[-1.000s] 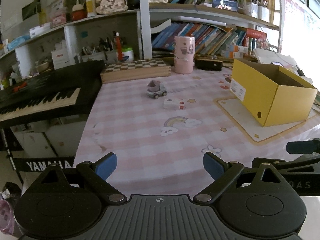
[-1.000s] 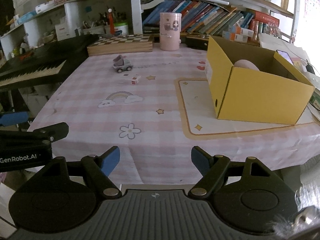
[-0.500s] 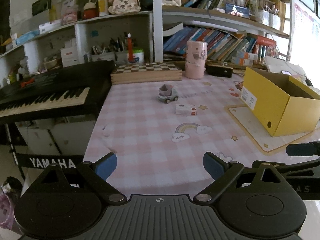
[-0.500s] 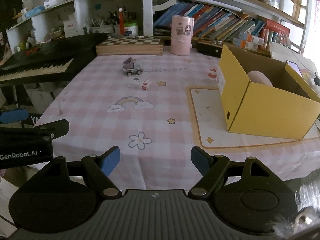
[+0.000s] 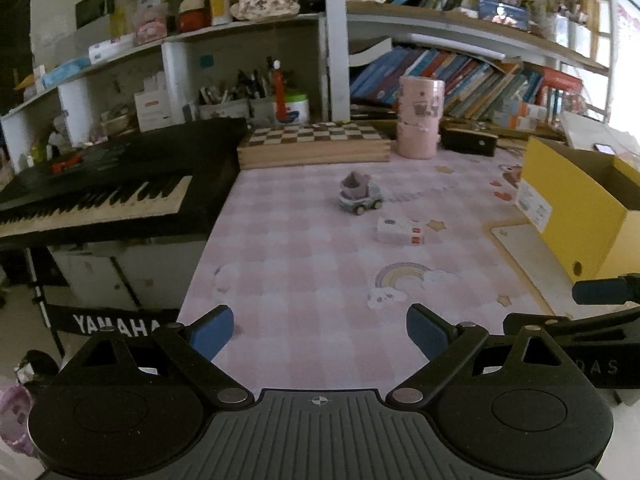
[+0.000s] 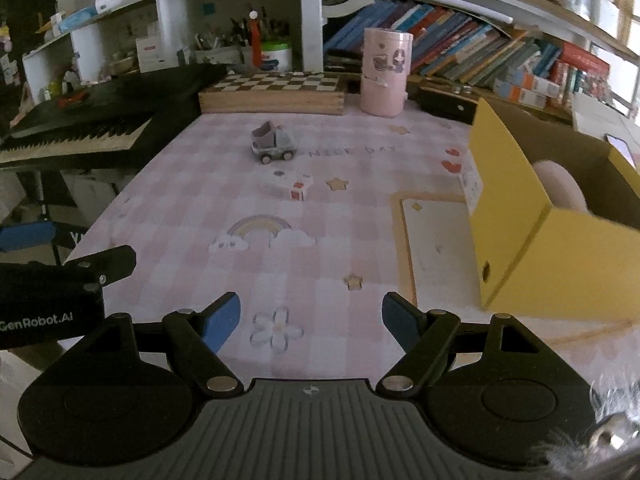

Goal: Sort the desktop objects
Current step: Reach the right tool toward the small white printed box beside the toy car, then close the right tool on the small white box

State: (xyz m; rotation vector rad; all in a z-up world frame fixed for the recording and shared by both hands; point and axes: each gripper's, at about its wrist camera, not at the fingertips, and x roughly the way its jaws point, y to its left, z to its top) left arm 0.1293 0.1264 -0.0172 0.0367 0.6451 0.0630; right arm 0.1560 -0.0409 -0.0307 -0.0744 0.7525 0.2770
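Meanwhile both the left gripper (image 5: 320, 330) and the right gripper (image 6: 311, 322) hovered with fingers apart and empty over the near edge of the worktop (image 5: 304, 264), well short of the toy truck (image 5: 359, 194), the small white box (image 5: 400, 231) just beside it, and the yellow box (image 6: 532, 216).

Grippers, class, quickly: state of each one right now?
Left gripper: open, holding nothing.
Right gripper: open, holding nothing.

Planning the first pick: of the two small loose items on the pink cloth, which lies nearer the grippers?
The small white box with red marks; it lies flat just this side of the toy truck, which stands farther back toward the chessboard.
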